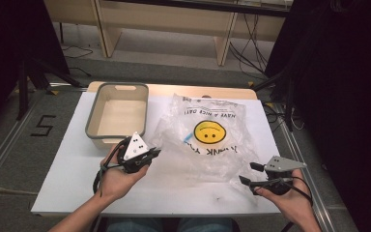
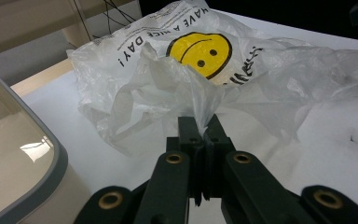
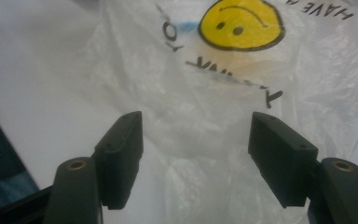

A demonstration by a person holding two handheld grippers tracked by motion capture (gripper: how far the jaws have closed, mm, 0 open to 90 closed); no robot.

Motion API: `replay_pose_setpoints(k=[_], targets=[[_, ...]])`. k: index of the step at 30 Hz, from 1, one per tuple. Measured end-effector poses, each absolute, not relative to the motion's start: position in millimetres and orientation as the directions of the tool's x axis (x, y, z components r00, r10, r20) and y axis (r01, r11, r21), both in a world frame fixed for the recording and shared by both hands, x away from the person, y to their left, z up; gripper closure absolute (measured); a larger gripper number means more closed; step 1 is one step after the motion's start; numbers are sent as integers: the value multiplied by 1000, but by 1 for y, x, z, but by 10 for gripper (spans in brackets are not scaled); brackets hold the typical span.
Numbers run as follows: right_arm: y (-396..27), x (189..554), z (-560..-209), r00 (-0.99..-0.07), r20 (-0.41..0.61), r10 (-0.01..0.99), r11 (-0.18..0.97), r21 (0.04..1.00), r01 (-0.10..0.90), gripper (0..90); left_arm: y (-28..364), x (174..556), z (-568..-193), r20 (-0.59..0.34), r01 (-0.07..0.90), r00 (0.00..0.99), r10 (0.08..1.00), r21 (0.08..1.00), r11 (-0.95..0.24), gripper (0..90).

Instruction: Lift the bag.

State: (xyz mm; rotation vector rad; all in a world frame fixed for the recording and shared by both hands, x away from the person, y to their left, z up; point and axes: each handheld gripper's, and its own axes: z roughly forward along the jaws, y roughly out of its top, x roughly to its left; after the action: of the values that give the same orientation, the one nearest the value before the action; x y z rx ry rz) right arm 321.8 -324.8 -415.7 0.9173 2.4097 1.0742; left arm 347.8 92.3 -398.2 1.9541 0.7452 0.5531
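While the left gripper [image 1: 155, 153] pinches a bunched fold of the plastic bag [image 1: 207, 140] between its closed jaws, the right gripper [image 1: 249, 173] hangs just off the bag's near right corner with its jaws spread wide and nothing pressed between them. In the left gripper view, the left gripper [image 2: 201, 122] has its two black pads tight together, with a twist of thin clear film [image 2: 200, 100] rising out from between them. The bag lies crumpled across the middle of the white table [image 1: 67, 164], its yellow smiley face [image 1: 209, 132] and black lettering upside down from the person's side. In the right gripper view, the right gripper [image 3: 196, 140] stands open above the bag's clear film, the pads well apart on either side and touching none of it. Left of the bag, just beside the left hand [image 1: 118, 179], sits a grey-rimmed tub [image 1: 117, 115], pale inside. The right hand [image 1: 290, 198] holds its gripper near the table's front right edge.
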Motion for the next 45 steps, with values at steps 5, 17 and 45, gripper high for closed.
replay_pose_setpoints(k=[5, 17, 45], targets=[[-322, 316, -435, -776, -56, 628, 608, 658, 444, 335, 92, 348, -399, 74, 274, 712, 698, 886, -373, 890], [-328, 316, -439, -712, -145, 687, 607, 652, 453, 365, 93, 350, -400, 70, 279, 708, 703, 886, -369, 890], [-346, 327, -451, -634, -78, 770, 550, 586, 596, 894, 92, 347, -391, 81, 238, 708, 702, 908, -345, 891]])
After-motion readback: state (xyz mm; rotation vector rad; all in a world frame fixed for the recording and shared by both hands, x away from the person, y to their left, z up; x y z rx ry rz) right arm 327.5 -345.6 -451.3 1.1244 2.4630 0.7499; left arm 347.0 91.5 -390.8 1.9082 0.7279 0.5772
